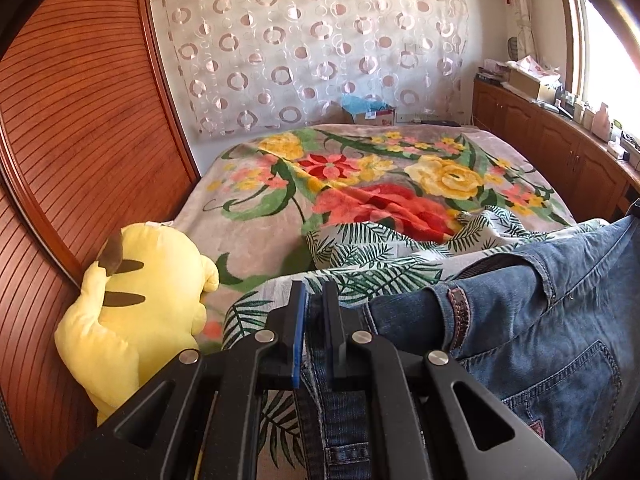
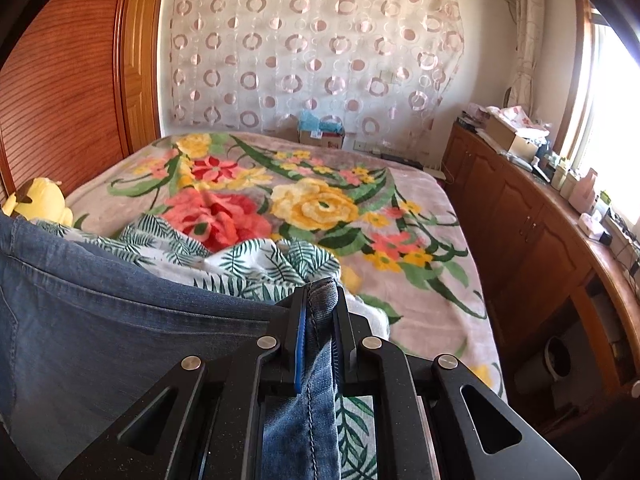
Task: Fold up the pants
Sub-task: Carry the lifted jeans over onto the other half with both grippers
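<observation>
A pair of blue denim jeans (image 1: 520,320) stretches between the two grippers above the bed. My left gripper (image 1: 314,300) is shut on a denim edge near the waistband, where a brown leather patch and a back pocket show to its right. In the right wrist view the jeans (image 2: 100,320) spread off to the left, and my right gripper (image 2: 322,300) is shut on a stitched denim edge that sticks out between its fingers. Below the jeans lies a white cloth with green fern leaves (image 1: 360,248) (image 2: 256,264), rumpled on the flowered blanket (image 1: 360,176) (image 2: 320,208).
A yellow plush toy (image 1: 140,300) (image 2: 40,202) leans against the slatted wooden wardrobe (image 1: 80,120) at the bed's left side. Wooden cabinets (image 2: 520,232) with boxes and small items on top run along the right under the window. A cardboard box (image 2: 320,136) stands beyond the bed by the curtain.
</observation>
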A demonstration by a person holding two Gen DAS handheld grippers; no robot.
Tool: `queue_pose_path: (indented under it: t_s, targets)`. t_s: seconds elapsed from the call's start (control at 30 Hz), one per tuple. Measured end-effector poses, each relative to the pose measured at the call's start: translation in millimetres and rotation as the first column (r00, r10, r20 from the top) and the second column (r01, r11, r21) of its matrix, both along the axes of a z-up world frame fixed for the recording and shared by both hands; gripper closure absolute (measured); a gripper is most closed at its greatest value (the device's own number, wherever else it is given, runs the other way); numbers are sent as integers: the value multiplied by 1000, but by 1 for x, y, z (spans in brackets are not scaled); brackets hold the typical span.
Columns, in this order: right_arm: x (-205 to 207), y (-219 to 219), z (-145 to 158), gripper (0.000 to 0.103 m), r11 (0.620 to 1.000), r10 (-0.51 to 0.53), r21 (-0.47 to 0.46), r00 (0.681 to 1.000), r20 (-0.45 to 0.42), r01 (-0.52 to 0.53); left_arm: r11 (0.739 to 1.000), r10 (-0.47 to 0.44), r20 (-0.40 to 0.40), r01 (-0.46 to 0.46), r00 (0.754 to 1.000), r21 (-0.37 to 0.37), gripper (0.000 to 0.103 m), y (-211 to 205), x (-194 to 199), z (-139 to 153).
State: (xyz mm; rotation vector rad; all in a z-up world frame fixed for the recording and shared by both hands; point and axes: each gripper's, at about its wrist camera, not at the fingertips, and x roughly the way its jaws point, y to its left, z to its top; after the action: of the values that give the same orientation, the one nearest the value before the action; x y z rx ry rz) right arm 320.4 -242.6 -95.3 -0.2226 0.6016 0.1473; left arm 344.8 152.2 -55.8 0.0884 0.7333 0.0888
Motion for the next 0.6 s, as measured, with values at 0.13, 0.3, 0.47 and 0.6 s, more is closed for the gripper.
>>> queue_pose_path:
  t_s: [0.13, 0.3, 0.47, 0.6]
  targets:
    - [12, 5, -3, 92, 1000, -8, -9, 999, -34, 7, 1000, -3, -16, 3, 1000, -5, 94, 0, -1, -5]
    - [18, 3, 1, 92, 1000, -15, -7, 998, -59, 15, 1000, 10, -17, -11, 1000, -4, 89, 0, -10, 2]
    - [14, 0, 1, 92, 1000, -22, -3, 998, -66, 22, 1000, 13, 14, -13, 1000, -6, 72, -1, -23, 16]
    - [7, -3, 1, 92, 999, -26, 17, 996, -86, 28, 999, -23, 39, 25, 999, -44, 52, -10, -29, 23]
